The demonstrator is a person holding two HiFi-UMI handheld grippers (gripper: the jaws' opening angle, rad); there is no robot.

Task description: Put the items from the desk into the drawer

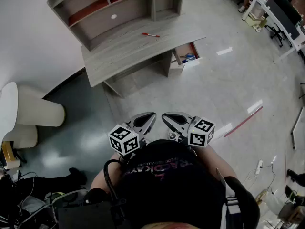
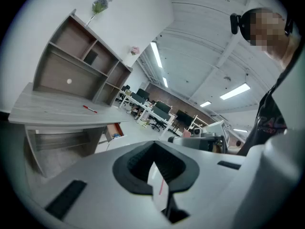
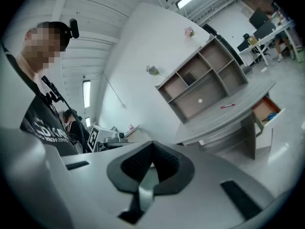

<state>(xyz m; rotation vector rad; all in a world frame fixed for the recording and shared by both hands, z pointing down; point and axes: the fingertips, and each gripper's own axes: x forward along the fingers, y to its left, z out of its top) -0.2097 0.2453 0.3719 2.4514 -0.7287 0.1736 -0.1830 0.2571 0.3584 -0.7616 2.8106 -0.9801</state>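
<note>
Both tools sit close to the person's chest [image 1: 167,171], the left gripper [image 1: 148,118] and right gripper [image 1: 169,119] each with jaws pressed together on nothing. Bare floor [image 1: 214,89] ahead leaves a free approach. Next the drawer [image 1: 188,53] hangs open at the desk [image 1: 119,56] end. Farthest, a red pen [image 1: 150,35] lies mid-desktop, away from edges: probably light, stiff, apt to roll, so pinch across its barrel

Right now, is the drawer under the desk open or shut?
Open. The drawer is pulled out from under the desk, with its reddish inside and a blue item showing.
</note>
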